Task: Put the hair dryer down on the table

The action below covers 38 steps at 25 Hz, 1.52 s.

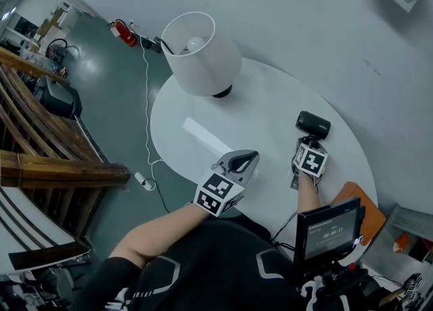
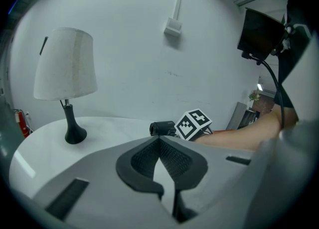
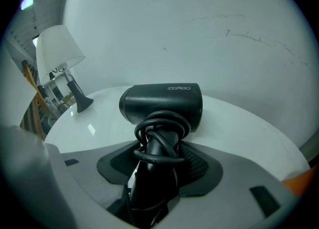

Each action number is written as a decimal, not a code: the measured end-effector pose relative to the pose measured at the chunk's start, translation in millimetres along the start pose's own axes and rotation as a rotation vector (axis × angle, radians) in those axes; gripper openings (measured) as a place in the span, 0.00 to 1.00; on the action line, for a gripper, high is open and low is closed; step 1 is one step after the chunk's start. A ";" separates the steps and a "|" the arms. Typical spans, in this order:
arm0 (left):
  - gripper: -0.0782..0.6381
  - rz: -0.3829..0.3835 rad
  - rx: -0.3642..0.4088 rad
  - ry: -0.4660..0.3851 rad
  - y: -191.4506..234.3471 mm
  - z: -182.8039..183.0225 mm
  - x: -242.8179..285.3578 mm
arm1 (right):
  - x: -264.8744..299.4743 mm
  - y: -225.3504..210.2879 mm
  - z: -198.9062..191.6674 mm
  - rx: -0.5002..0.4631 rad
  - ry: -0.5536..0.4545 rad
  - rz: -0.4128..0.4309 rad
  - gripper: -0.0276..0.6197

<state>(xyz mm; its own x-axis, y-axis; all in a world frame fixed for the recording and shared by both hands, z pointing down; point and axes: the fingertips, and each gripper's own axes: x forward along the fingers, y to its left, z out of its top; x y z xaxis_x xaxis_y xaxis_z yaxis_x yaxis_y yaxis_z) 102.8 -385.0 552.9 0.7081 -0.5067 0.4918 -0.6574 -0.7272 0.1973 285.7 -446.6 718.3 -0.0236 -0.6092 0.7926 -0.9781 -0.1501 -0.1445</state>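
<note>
At the far left of the round white table (image 1: 260, 117) stands a lamp with a white drum shade and a black flared foot (image 1: 201, 53). The shade is open at the top, and a pale round bulb (image 1: 196, 44) sits inside it. Next along is my left claw (image 1: 245, 162), hanging over the near part of the table. Its dark ribbed pads (image 2: 144, 161) meet at the tips and carry nothing.

Right of that is my right claw (image 1: 309, 142), clamped on the handle of the matte black hair dryer (image 3: 162, 102). The dryer's barrel is short and stubby with rounded ends. It lies crosswise ahead of my jaws, with faint grey lettering on its side. Its black cord (image 3: 159, 133) is wound in several loops round the top of the handle, just under the barrel, and my pads press on the handle from either side. The dryer is low over the right part of the table, beyond my claw. I cannot tell whether it touches the surface.

At the table's right edge lies a flat orange board (image 1: 373, 220), partly covered by a small dark screen (image 1: 328, 230).
</note>
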 end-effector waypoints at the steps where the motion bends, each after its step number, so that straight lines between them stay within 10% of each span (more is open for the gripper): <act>1: 0.12 0.000 -0.002 -0.001 -0.1 -0.2 -0.7 | 0.2 0.1 -0.4 -0.003 0.007 -0.002 0.43; 38: 0.12 0.004 0.010 -0.014 -12.4 -3.6 -24.7 | 8.2 4.8 -10.7 -0.123 0.059 -0.037 0.49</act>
<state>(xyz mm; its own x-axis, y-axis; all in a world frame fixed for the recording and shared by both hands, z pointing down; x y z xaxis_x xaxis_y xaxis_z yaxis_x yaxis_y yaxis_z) 92.5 -361.8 541.4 0.7091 -0.5156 0.4810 -0.6576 -0.7297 0.1873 278.6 -444.0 730.5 0.0045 -0.5576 0.8301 -0.9964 -0.0726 -0.0434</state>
